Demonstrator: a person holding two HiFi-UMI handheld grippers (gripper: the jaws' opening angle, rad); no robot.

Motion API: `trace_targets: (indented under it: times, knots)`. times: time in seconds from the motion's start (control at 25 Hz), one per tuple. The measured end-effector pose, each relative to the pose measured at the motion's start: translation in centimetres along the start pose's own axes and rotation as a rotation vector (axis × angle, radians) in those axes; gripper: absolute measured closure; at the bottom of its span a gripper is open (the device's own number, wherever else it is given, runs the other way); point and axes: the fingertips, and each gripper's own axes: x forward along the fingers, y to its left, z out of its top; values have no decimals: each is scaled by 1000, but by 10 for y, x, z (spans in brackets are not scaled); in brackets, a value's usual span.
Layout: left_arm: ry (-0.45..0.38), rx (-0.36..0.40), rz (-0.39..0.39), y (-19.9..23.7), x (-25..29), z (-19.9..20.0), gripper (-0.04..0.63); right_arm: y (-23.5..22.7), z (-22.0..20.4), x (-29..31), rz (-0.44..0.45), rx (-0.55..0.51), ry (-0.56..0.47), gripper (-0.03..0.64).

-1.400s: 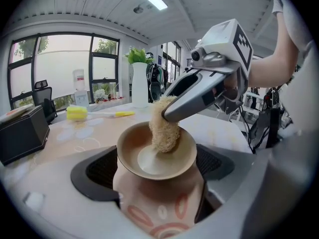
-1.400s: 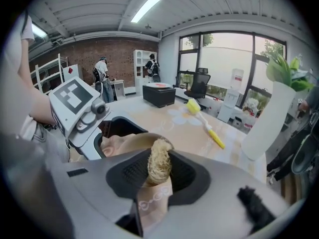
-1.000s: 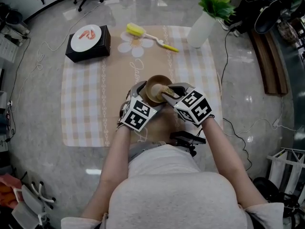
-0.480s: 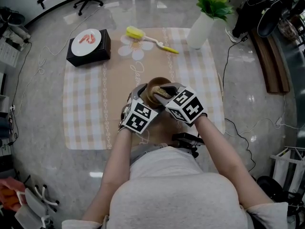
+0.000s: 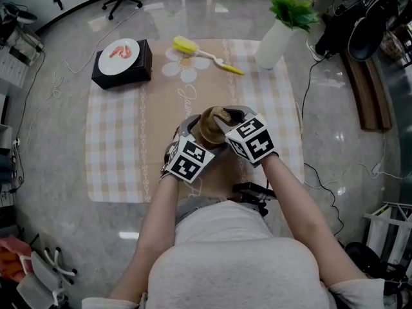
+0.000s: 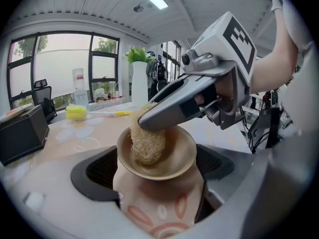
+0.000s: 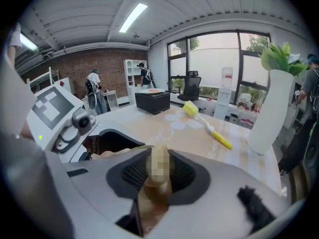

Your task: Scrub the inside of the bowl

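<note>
Over the middle of the beige checked mat (image 5: pixel 116 147), toward its near edge, the left gripper (image 5: pixel 190 130) is clamping the small tan wooden bowl (image 6: pixel 175 156) between its jaws and tilting it. Inside it, a pale fibrous loofah scrubber (image 6: pixel 147 142) is pressing on the inner wall, with the right gripper (image 5: pixel 222 118) squeezing it tight. I'd say scrubbing's underway; the rest of the inside probably needs passes.

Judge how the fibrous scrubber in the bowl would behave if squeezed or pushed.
The fibrous scrubber looks loosely woven, so probably light and springy. It bulges below the jaws of the right gripper, suggesting it squashes easily. Rough fibres likely drag on the bowl.
</note>
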Motion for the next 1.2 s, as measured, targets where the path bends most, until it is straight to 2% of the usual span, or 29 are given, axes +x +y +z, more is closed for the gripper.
trace_targets:
  times: [0.32, 0.52, 0.8, 1.2]
  knots:
    - [-2, -1, -1, 0, 0, 0, 92, -12, -6, -7, -50, -32, 32, 518]
    - [-5, -1, -1, -1, -1, -1, 92, -8, -13, -15, -45, -58, 75, 518]
    - [-7, -5, 0, 1, 0, 0, 92, 1, -16, -18, -19, -31, 84, 518]
    - [-14, -8, 15, -1, 0, 0, 89, 11, -14, -16, 17, 70, 39, 518]
